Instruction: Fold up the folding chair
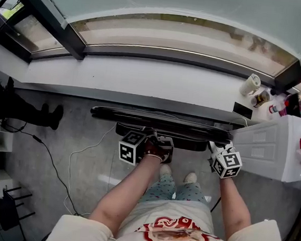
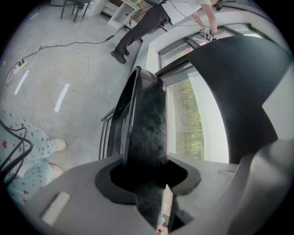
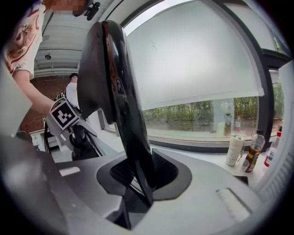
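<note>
Chair looked all but flat, seat against back in one thin black slab, upright just in front of the bench under the window. My left tool was clamped on its padded edge and my right tool on its glossy end. I judged the folding nearly done, with only pressing it shut and setting it down left.
</note>
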{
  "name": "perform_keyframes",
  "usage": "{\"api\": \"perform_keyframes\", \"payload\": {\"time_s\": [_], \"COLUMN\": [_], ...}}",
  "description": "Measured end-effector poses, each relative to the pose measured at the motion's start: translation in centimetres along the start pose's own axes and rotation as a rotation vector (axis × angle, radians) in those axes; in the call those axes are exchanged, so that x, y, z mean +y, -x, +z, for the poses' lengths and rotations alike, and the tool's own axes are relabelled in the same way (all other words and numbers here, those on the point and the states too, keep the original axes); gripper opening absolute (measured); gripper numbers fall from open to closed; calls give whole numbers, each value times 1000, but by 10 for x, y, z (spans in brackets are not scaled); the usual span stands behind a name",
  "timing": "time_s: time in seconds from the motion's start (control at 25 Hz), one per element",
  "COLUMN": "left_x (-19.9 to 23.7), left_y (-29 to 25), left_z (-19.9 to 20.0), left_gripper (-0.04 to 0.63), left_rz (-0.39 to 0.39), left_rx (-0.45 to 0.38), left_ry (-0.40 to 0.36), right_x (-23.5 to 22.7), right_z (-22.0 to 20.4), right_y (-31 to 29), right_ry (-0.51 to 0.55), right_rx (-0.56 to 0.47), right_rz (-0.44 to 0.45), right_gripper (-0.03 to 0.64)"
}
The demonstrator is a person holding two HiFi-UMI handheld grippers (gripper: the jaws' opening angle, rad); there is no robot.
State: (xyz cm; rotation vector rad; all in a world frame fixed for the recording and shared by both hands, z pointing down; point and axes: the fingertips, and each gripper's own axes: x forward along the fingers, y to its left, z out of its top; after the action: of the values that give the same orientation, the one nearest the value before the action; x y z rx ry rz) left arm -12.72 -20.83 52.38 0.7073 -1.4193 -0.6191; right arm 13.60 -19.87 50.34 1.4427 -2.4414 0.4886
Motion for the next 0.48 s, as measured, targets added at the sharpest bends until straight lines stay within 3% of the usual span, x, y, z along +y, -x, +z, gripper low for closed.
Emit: {"api": "perform_keyframes", "payload": {"time_s": [0.48], "left_x": [-18], "left_y": [-25], "left_z": [-5], "left_gripper": [158], "left_rz": [5], "left_rx": [29], "left_ry": [44], "right_x": [-21], "right_z": [16], "right_y": [-24], "right_ry": [12], "right_rx": [8], "right_rz": [-51], "right_gripper": [84]}}
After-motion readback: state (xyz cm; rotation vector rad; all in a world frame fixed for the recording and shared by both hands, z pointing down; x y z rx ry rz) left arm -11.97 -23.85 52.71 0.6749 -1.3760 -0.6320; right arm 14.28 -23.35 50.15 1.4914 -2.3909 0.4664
